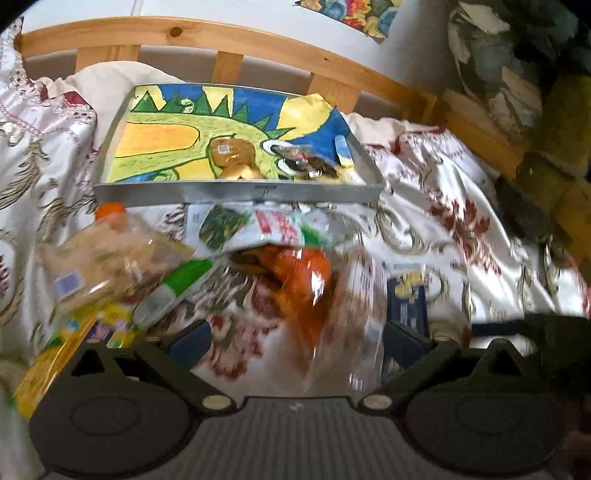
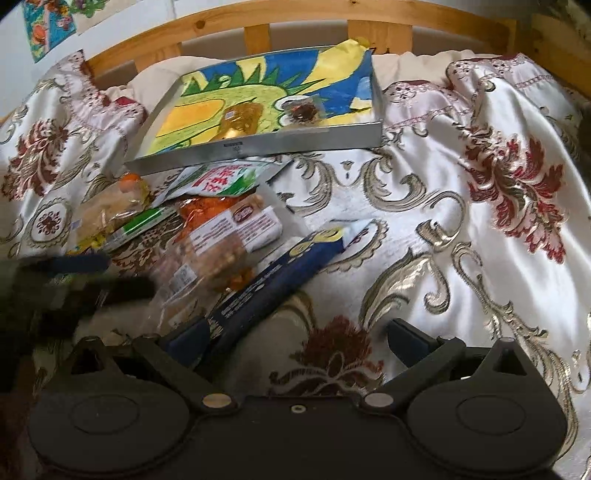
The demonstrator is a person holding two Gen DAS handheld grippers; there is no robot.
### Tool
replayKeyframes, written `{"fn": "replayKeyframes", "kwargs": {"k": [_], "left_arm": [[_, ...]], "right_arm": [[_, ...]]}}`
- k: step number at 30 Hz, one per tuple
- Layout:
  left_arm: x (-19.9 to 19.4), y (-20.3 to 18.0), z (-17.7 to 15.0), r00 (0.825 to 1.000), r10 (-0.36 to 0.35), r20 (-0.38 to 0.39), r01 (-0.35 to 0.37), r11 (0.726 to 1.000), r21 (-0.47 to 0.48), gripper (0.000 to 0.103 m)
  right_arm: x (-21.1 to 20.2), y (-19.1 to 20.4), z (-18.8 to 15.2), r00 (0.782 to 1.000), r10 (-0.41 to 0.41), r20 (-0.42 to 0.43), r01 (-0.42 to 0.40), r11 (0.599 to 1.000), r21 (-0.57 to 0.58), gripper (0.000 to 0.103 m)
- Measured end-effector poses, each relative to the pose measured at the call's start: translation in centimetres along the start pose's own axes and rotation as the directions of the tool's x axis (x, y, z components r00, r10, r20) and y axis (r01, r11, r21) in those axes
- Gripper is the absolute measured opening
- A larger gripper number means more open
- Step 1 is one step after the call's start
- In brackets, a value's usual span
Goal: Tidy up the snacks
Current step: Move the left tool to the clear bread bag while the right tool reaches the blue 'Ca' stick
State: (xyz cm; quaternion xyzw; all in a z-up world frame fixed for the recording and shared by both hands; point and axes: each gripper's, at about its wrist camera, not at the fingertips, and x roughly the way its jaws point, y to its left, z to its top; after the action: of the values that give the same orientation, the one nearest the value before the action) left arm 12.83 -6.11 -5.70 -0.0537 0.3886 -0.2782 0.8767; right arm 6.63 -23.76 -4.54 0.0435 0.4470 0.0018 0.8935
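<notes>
A grey metal tray point(image 1: 236, 192) point(image 2: 258, 142), lined with a colourful drawing, rests on the bedspread and holds a brown packet point(image 1: 231, 157) and a dark round snack point(image 2: 303, 110). A pile of snacks lies in front of it. My left gripper point(image 1: 295, 341) is open, and a blurred clear bag of orange snacks point(image 1: 295, 273) point(image 2: 221, 236) lies between its fingers. My right gripper point(image 2: 295, 339) is open over bare bedspread. A dark blue box point(image 2: 280, 273) point(image 1: 408, 299) lies beside its left finger. The left gripper point(image 2: 99, 277) shows blurred at the left of the right wrist view.
The pile also holds a white, green and red packet point(image 1: 266, 225) point(image 2: 225, 177), a bag of beige biscuits point(image 1: 110, 254), a green-white packet point(image 1: 177, 288) and a yellow packet point(image 1: 55, 362). A wooden bed rail point(image 2: 295, 14) runs behind the tray. Patterned bedspread point(image 2: 461, 221) spreads right.
</notes>
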Motion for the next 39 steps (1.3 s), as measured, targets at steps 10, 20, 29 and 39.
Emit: {"fn": "replayKeyframes", "kwargs": {"k": [10,20,29,39], "left_arm": [[2.4,0.2,1.0,0.981,-0.166,-0.104,0.158,0.984,-0.078,0.086],[3.3,1.7,1.0,0.959,-0.232,-0.163,0.204,0.964,-0.17,0.057],[2.0,0.2,1.4,0.974,-0.138,-0.177,0.124,0.988,-0.092,0.047],[-1.8,-1.2,-0.5,0.984,0.048,-0.173,-0.04,0.998,0.05,0.04]], "right_arm": [[-1.2,1.0,0.1,0.994,0.08,0.075,-0.074,0.994,-0.087,0.084],[-0.3,-0.3,1.2,0.984,0.163,0.068,-0.164,0.986,0.021,0.063],[-0.1,-0.7,1.7,0.981,0.183,0.07,-0.185,0.982,0.031,0.06],[-0.3,-0.7,1.7,0.976,0.199,0.086,-0.202,0.979,0.035,0.06]]}}
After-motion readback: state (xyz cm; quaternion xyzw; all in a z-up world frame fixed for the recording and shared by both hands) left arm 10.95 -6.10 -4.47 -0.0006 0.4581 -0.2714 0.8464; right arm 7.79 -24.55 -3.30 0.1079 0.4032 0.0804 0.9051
